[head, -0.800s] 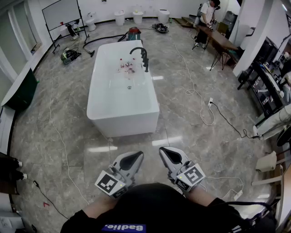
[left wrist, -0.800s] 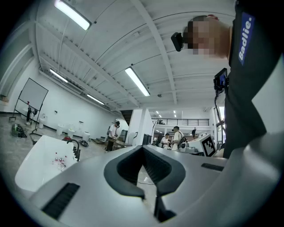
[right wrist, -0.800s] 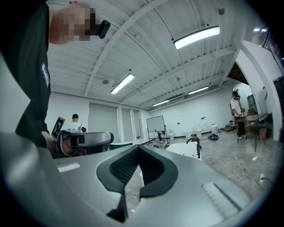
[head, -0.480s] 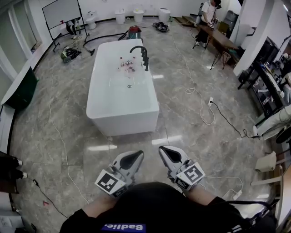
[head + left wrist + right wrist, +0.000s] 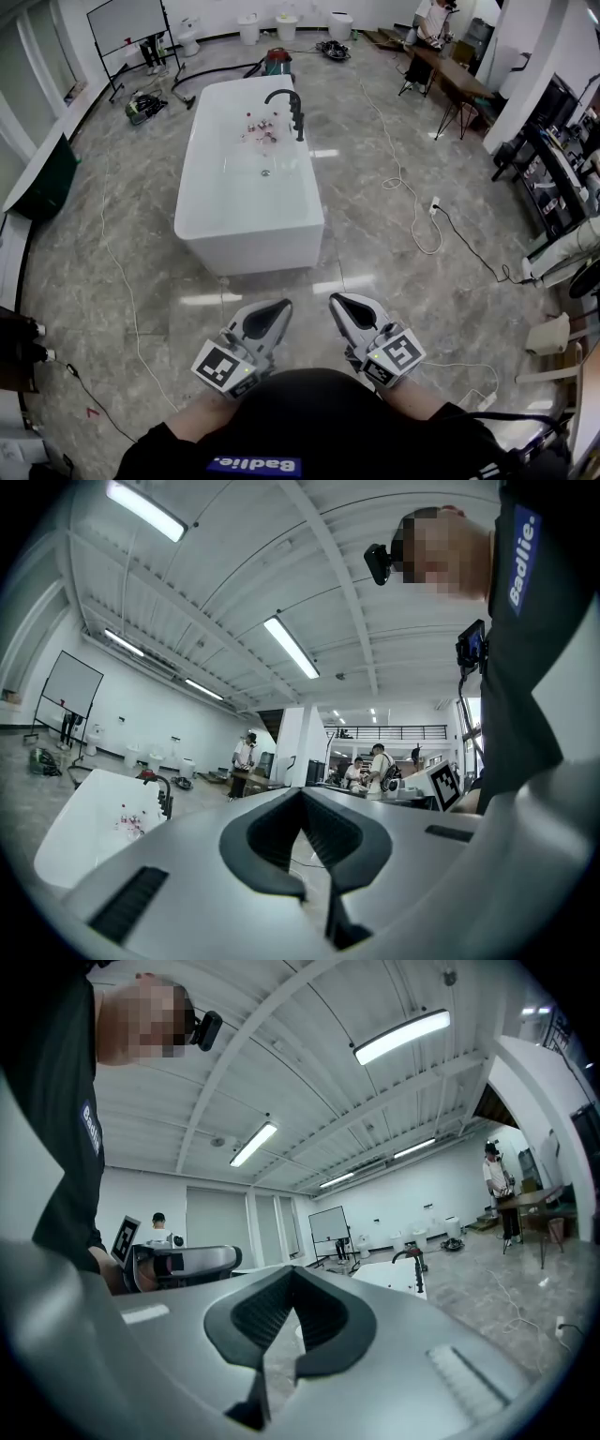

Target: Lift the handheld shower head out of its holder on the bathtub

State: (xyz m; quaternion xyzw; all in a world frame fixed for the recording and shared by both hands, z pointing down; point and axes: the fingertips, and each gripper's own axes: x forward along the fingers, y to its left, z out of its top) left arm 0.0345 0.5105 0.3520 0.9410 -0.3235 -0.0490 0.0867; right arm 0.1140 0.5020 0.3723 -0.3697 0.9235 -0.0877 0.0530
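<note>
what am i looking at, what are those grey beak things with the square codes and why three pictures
No robot here: a person holds a two-jaw gripper in each hand. The top-down picture comes from a camera on the person's head: the left gripper and right gripper poke out at the bottom, each with a cube of square markers that belongs to it. The other two pictures come from cameras riding on each gripper, looking along its jaws. Both pairs of jaws are closed and hold nothing. Ahead on the floor stands a white bathtub with a black tap fixture on its rim and a few small items inside. Cables trail across the floor. The grippers are well short of the tub.
</note>
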